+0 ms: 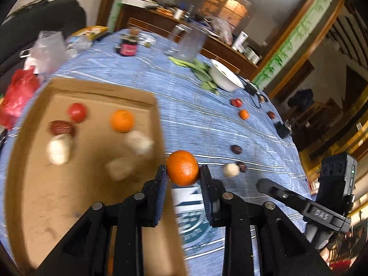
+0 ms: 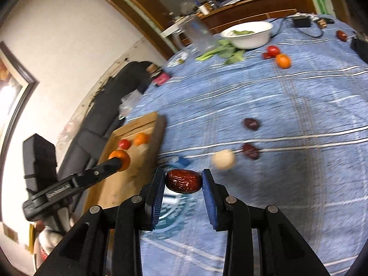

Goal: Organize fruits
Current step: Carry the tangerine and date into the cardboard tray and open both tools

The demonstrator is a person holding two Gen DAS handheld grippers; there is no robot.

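My left gripper (image 1: 182, 172) is shut on an orange (image 1: 182, 168), held above the blue tablecloth just right of the cardboard tray (image 1: 87, 197); it also shows in the right wrist view (image 2: 120, 158). The tray holds a tomato (image 1: 77, 112), an orange (image 1: 121, 121), a red date (image 1: 61, 128) and pale round pieces (image 1: 139, 142). My right gripper (image 2: 183, 181) is shut on a red date (image 2: 183, 181) above the cloth. Loose on the cloth lie a pale ball (image 2: 223, 159), two dates (image 2: 251, 124), a tomato (image 2: 273, 50) and an orange (image 2: 283, 60).
A white bowl (image 2: 248, 39) with greens, loose green leaves (image 2: 220, 51) and a clear jug (image 2: 197, 36) stand at the far side. A dark jar (image 1: 127, 46), plastic bags (image 1: 46, 48) and a red bag (image 1: 18, 94) sit beyond the tray. Black devices (image 1: 281, 128) lie at the right edge.
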